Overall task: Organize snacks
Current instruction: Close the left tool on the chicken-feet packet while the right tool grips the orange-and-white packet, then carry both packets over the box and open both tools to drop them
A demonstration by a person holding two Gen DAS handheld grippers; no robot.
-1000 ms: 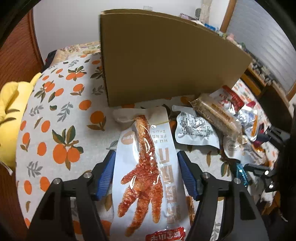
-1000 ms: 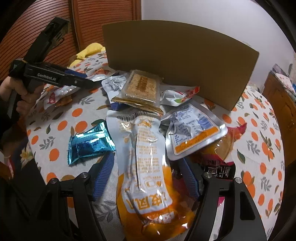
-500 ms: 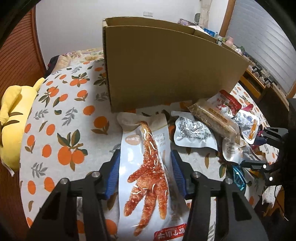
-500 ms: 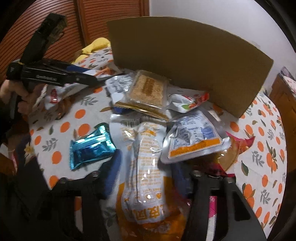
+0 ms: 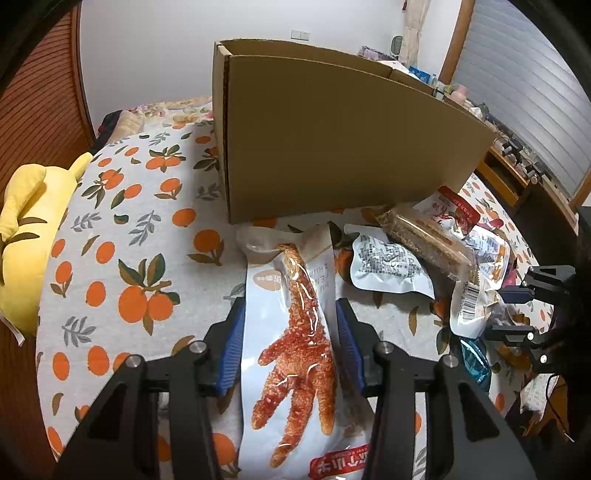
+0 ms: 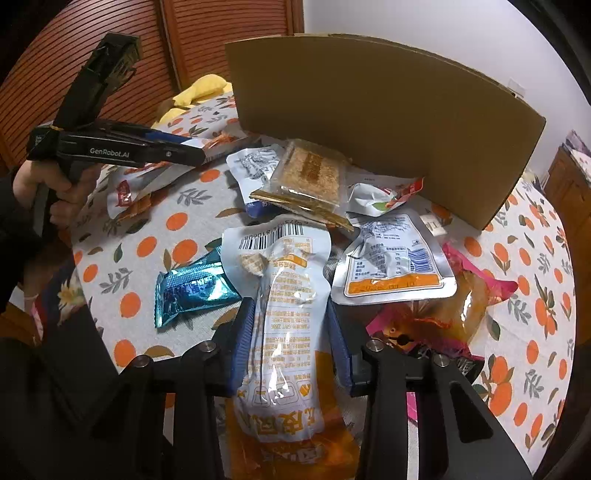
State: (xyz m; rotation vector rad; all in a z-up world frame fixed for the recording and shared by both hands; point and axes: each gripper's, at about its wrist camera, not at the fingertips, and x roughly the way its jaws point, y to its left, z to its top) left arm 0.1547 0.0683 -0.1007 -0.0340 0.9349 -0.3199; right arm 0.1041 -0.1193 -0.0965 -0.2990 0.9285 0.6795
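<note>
My left gripper (image 5: 291, 325) is shut on a white chicken-foot snack pack (image 5: 295, 332), its blue pads pressing both edges, held above the table. My right gripper (image 6: 290, 328) is shut on a white-and-orange snack pack (image 6: 286, 332). A tall cardboard box (image 5: 343, 140) stands behind the snacks; it also shows in the right wrist view (image 6: 384, 125). Loose snacks lie before it: a sesame bar pack (image 6: 306, 177), a silver pouch (image 6: 391, 262), a blue wrapper (image 6: 192, 288) and a pink-orange bag (image 6: 443, 314).
The round table has an orange-print cloth (image 5: 122, 236). A yellow plush (image 5: 26, 229) lies at the left edge. Wooden slatted doors (image 6: 207, 33) stand behind. Shelving with clutter (image 5: 517, 155) is at the far right.
Both grippers closed from open onto their snack packs and lifted them slightly. The cameras drew back and up, so the box's open top now shows.
</note>
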